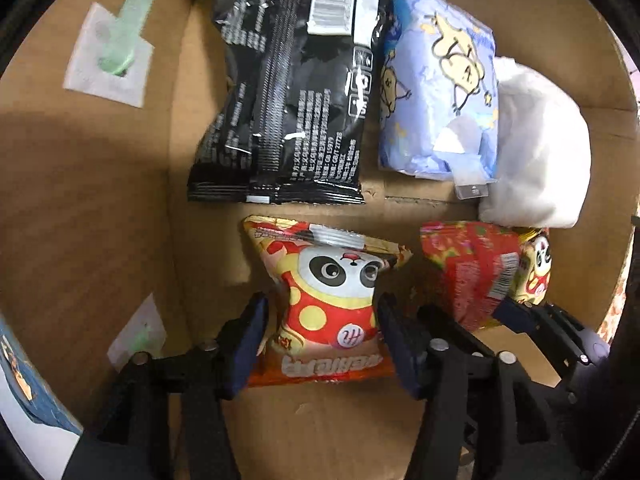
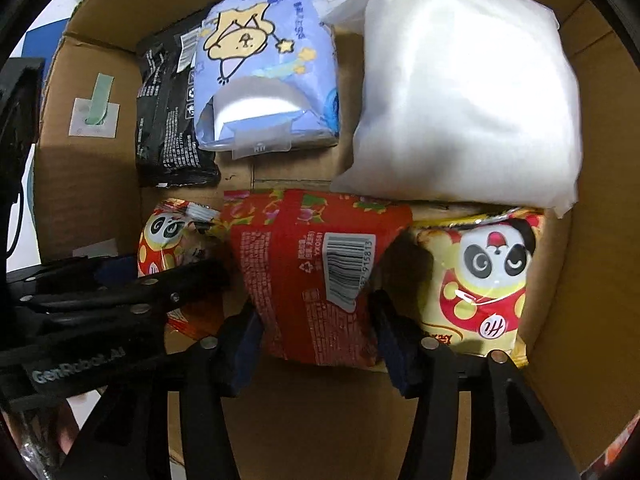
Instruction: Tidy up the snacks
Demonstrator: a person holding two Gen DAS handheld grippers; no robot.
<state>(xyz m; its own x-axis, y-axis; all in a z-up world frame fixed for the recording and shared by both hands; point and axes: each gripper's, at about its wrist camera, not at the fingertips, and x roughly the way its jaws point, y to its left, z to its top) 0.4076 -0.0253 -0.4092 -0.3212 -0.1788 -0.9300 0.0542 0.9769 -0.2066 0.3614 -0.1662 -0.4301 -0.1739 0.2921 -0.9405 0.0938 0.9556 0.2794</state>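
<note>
Inside a cardboard box, my left gripper is shut on a panda snack bag, its blue pads pinching the bag's waist. My right gripper is shut on a red snack bag turned barcode side up. The same red snack bag appears in the left wrist view to the right of my left gripper. In the right wrist view the left-held panda snack bag shows at left. A second panda bag lies to the right of the red bag.
A black packet, a blue cartoon tissue pack and a white soft pack lie in a row along the box's far side. Box walls close in on both sides. Bare cardboard floor lies near me.
</note>
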